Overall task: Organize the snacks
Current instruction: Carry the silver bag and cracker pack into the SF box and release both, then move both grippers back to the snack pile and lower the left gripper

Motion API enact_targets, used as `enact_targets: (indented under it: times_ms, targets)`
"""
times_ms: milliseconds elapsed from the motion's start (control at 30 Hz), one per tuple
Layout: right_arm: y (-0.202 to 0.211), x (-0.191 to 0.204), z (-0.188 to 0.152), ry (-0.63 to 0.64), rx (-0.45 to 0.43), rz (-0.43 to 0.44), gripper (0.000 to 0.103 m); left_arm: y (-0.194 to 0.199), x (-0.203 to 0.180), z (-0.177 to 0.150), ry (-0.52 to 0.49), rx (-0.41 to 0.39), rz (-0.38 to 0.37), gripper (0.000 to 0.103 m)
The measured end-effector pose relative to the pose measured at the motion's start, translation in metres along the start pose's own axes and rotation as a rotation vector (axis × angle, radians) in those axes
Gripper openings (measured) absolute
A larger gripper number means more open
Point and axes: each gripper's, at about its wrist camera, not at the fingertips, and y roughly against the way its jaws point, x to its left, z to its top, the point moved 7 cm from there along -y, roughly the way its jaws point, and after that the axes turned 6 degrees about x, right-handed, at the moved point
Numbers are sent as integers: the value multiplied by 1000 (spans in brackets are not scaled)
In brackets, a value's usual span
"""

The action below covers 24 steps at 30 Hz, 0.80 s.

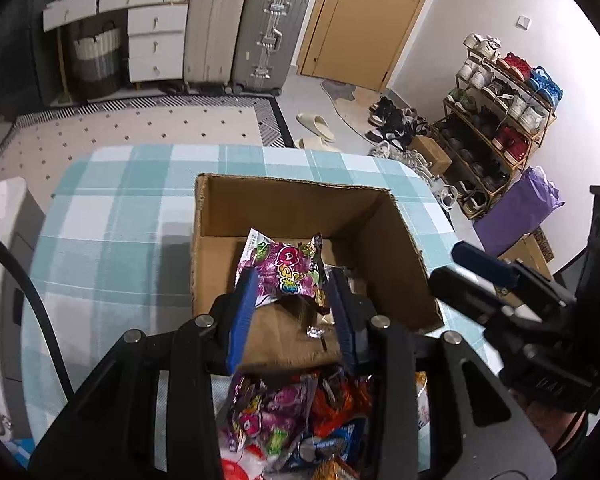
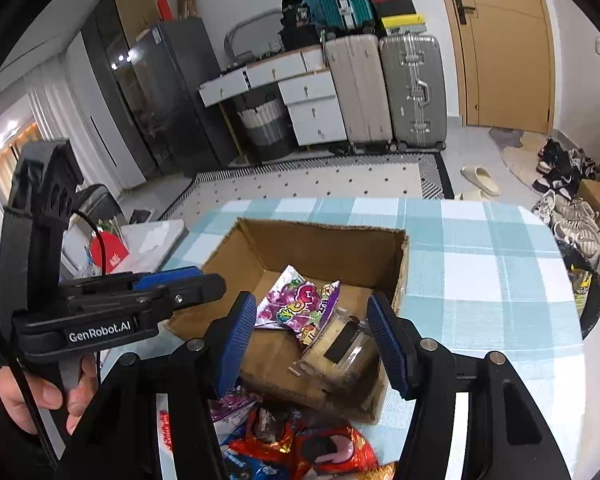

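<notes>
— Left hand-held gripper point(image 1: 293, 274): spread or pinching?
— Spread, nothing between the blue ribbed pads. Hangs over the open brown cardboard box point(image 1: 292, 185), itself set on the blue-and-white checked tablecloth point(image 1: 120, 220).
— And the right gripper point(image 2: 311, 300)?
— Parted wider, empty too, poised above the box's near end.
— Whereabouts of the shiny purple snack packet point(image 1: 288, 270)?
— Lying on the box floor, apart from both grippers. Looks sorted already.
— Anything beside it?
— Clear-wrapped tan cake with a dark label point(image 2: 340, 354), touching the packet's near edge, seemingly inside by the near wall.
— Remaining snacks?
— Heaped as a loose pile of red, orange and purple wrappers point(image 2: 300, 448) on the cloth just before the box, under both grippers. Probably kept close for short carries.
— Readable writing?
— "GenRobot.AI" in white on the left gripper's black body, from the right wrist view. Cartoon lettering on the purple packet, not legible. Possibly Oreo lettering on a blue wrapper in the pile; too blurred to confirm.
</notes>
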Motion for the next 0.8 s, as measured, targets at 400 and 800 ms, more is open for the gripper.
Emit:
enact_targets:
  times_ms: [400,800]
  targets:
    - [100,23,-19,28,-187,38,72,99,-35,-45,-66,-162,95,74]
    - [176,39,-69,43,-301,49,86,167,-61,-102,-54,-227,47,81]
